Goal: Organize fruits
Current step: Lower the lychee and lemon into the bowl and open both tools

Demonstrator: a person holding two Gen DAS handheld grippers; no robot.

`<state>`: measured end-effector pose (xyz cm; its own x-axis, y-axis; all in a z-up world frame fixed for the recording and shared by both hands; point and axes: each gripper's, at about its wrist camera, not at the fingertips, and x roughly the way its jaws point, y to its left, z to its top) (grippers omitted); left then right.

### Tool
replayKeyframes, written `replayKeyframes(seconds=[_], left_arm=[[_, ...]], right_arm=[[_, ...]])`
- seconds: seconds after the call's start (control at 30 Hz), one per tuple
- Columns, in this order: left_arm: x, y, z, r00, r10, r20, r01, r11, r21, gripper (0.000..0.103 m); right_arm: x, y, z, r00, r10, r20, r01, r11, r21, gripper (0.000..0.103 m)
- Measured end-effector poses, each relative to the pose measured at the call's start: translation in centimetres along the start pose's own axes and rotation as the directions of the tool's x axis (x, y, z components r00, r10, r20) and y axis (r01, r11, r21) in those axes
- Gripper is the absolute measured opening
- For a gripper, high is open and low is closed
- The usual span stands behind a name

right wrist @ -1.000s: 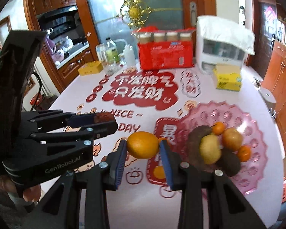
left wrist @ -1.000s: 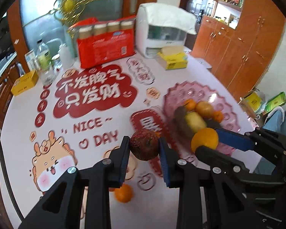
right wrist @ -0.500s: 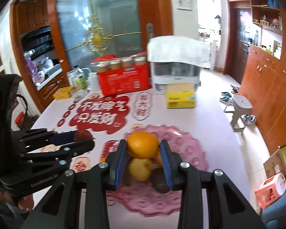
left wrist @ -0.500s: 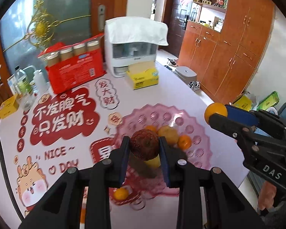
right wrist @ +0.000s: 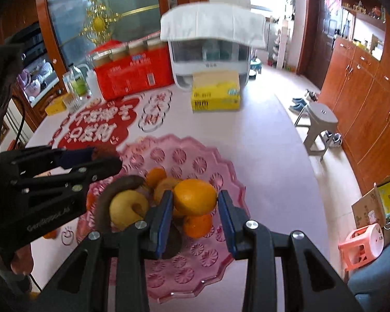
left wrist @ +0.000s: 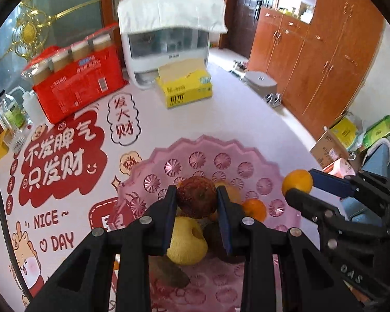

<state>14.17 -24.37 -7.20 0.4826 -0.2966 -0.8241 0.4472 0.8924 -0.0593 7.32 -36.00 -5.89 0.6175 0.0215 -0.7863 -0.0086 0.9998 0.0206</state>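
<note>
2 fruits hang over the scalloped pink glass fruit plate (right wrist: 215, 156), so this looks like the drop-off step. The right gripper (right wrist: 195, 213) pinches a big round orange (right wrist: 195, 196); the left gripper (left wrist: 196, 213) pinches a wrinkled brown-red fruit (left wrist: 196, 197). Next, I'd guess, each lowers into a free gap beside the yellow apple (left wrist: 186, 244) and lets go. The printed white tablecloth (left wrist: 72, 187) reads "NICE DAY"; the right gripper's body says "DAS".
</note>
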Motion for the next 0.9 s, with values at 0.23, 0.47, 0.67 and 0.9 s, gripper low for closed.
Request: replayKeyframes(seconds=[0.23,0.47,0.67,0.9], left_arm=[[5.3,0.8,0.1,0.995,0.028,-0.096,-0.028,1.000,-0.002,0.028],[7.7,1.2,-0.3,0.988,0.053,-0.143,-0.051,0.999,0.015,0.029],[8.6,1.5,-0.7,0.985,0.072,-0.160,-0.069,0.997,0.022,0.048],[8.3,1.8,-0.9,0.981,0.129,-0.148,-0.126,0.992,0.030,0.086]], right_arm=[[4.5,0.4,-0.4,0.997,0.013,-0.080,-0.015,1.000,-0.026,0.036],[7.5,0.7,-0.5,0.991,0.009,-0.133,-0.015,0.999,-0.039,0.036],[8.3,0.5,-0.6,0.990,-0.002,-0.142,-0.003,0.999,-0.034,0.038],[8.5,-0.1,-0.7,0.987,0.003,-0.162,-0.002,1.000,0.004,0.038]])
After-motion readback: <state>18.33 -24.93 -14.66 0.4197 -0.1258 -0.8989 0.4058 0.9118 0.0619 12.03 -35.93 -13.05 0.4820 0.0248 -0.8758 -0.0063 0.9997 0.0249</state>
